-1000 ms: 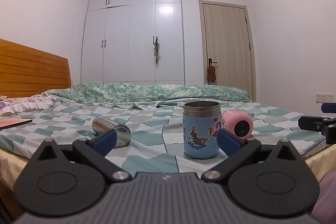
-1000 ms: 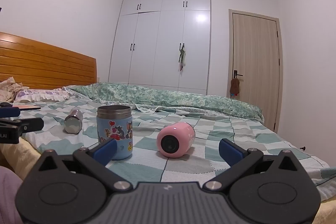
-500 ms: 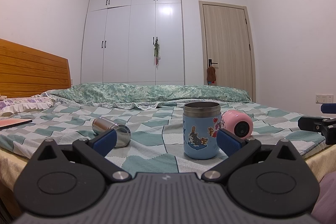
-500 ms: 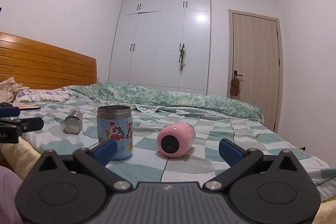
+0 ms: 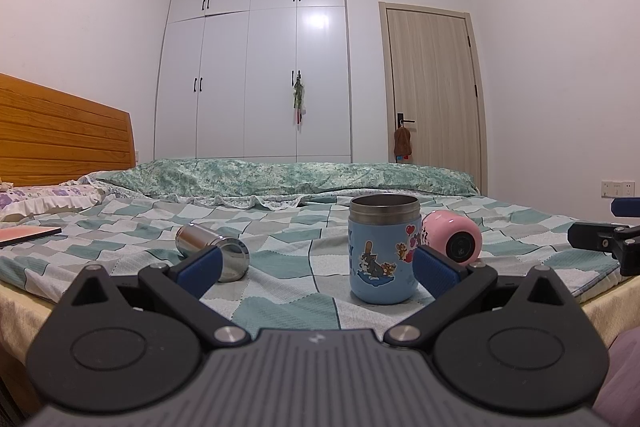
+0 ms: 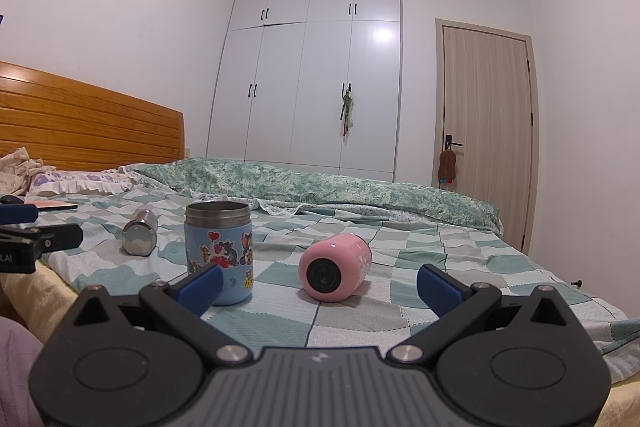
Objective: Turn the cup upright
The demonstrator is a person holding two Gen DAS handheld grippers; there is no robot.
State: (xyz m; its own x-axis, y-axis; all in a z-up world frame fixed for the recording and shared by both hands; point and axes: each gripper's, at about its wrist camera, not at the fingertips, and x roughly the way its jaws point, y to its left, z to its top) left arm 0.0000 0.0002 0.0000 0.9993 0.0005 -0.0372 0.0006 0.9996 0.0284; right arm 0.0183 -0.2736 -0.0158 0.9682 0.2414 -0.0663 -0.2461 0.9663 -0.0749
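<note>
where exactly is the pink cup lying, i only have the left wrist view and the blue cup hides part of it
observer: The right wrist view shows the pink cup whole. It lies on its side on the bedspread, with a clear gap to the upright blue cup.
operator: is the right hand-held gripper on it
observer: No. The right hand-held gripper is open and short of the pink cup, which sits framed between its fingers.
</note>
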